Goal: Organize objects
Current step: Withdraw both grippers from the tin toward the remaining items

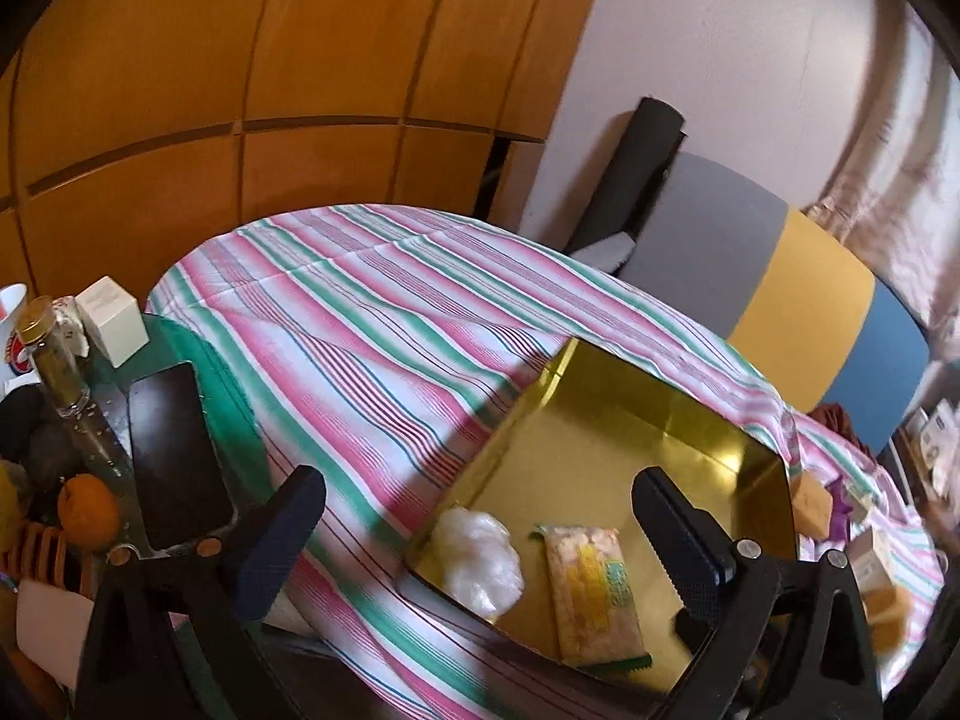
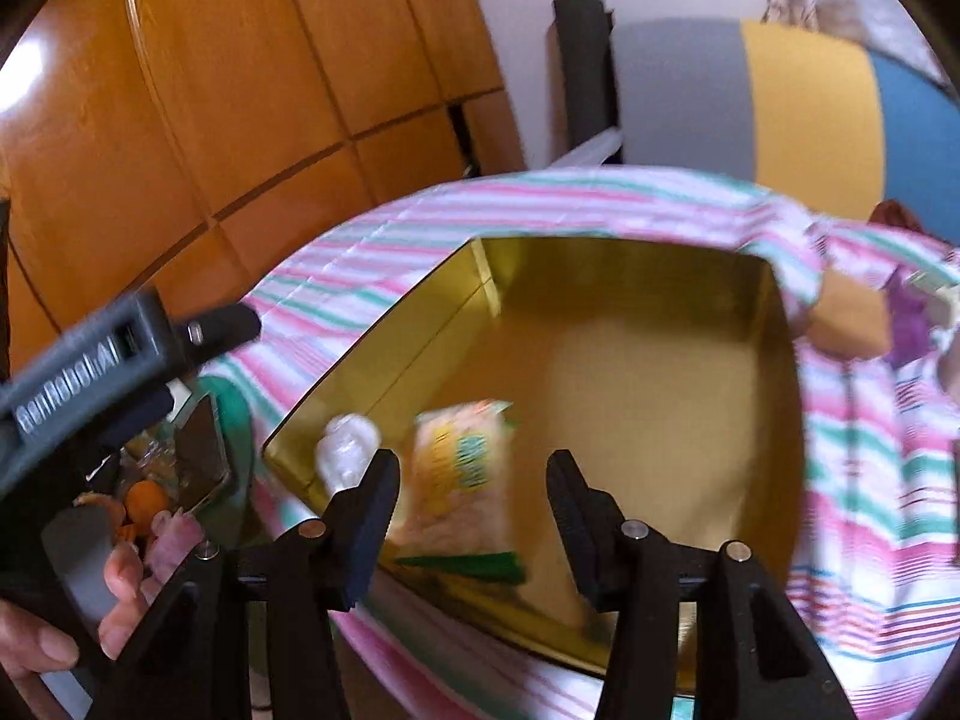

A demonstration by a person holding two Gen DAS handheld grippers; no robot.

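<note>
A: What could go wrong here?

B: The gold tray (image 1: 606, 414) sits on the striped cloth (image 1: 372, 312) near the table edge; it could be nudged and slid off by careless tongs.

A: What is held?

B: Nothing. The left tongs (image 1: 474, 528) are spread wide above the tray's near end, empty. The right tongs (image 2: 474, 516) are likewise released, poised over the snack packet (image 2: 462, 474), which lies inside the tray beside the white plastic wad (image 1: 480, 558).
</note>
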